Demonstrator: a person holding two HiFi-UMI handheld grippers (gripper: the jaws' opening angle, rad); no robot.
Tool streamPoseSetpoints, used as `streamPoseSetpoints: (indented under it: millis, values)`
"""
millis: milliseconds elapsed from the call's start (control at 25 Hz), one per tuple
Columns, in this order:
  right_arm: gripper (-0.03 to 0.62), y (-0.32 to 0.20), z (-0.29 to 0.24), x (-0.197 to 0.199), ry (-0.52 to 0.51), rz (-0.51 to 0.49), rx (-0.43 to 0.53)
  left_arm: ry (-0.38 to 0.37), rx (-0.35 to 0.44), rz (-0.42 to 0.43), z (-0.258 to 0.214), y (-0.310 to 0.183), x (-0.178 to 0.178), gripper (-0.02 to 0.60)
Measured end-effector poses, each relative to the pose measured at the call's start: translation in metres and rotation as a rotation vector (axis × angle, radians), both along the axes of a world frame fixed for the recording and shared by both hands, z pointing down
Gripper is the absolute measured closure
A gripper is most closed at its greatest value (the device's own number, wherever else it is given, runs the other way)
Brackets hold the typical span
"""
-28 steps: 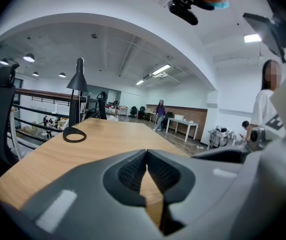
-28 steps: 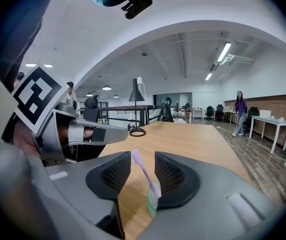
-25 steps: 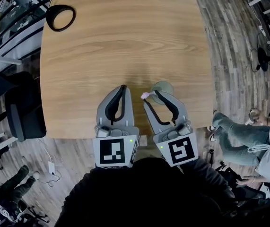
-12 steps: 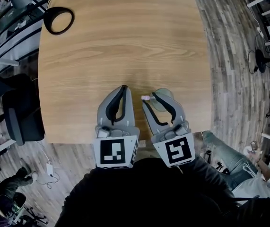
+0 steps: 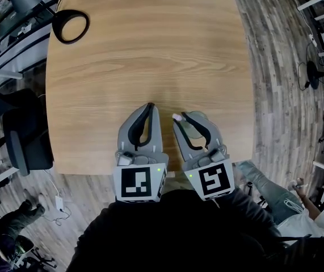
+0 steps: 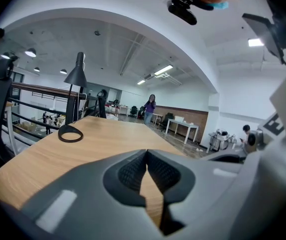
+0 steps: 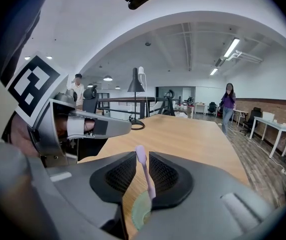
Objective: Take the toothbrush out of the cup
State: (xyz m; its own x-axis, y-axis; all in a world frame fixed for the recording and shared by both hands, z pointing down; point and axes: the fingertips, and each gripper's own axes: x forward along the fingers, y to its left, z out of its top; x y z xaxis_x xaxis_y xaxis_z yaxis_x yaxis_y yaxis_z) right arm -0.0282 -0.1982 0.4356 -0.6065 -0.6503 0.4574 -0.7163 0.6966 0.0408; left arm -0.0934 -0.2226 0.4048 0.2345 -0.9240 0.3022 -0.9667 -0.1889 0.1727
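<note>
Open office with a plank floor (image 5: pixel 275 67). Wooden table (image 5: pixel 150 50), black lamp base (image 5: pixel 70 25) at 10 o'clock. Left gripper (image 5: pixel 148 107) clenched, empty. Right gripper (image 5: pixel 181 117) jaws have just been closing round the pink toothbrush (image 7: pixel 143 166), not yet pinching it. Toothbrush stands in the green cup (image 5: pixel 196 127) at the table's 5 o'clock edge.

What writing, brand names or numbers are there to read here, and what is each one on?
No words, brands or numbers can be read in any view.
On the left claw, the marker cube: a black-and-white square pattern, not letters.
On the right claw, its own cube: the same kind of pattern, no text.
On the toothbrush, cup and lamp base: no print shows.
</note>
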Motion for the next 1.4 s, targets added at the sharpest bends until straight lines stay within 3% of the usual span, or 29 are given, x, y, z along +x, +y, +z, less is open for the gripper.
streamPoseSetpoints:
  millis: [720, 1400]
  values:
    - [0.549, -0.011, -0.004, 0.007, -0.033, 0.036, -0.003, -0.001, 0.005, 0.008, -0.001, -0.009, 0.003, 0.574]
    - [0.551, -0.005, -0.046, 0.034, -0.131, 0.129, 0.081, -0.037, 0.095, 0.079, -0.042, 0.006, 0.031, 0.574]
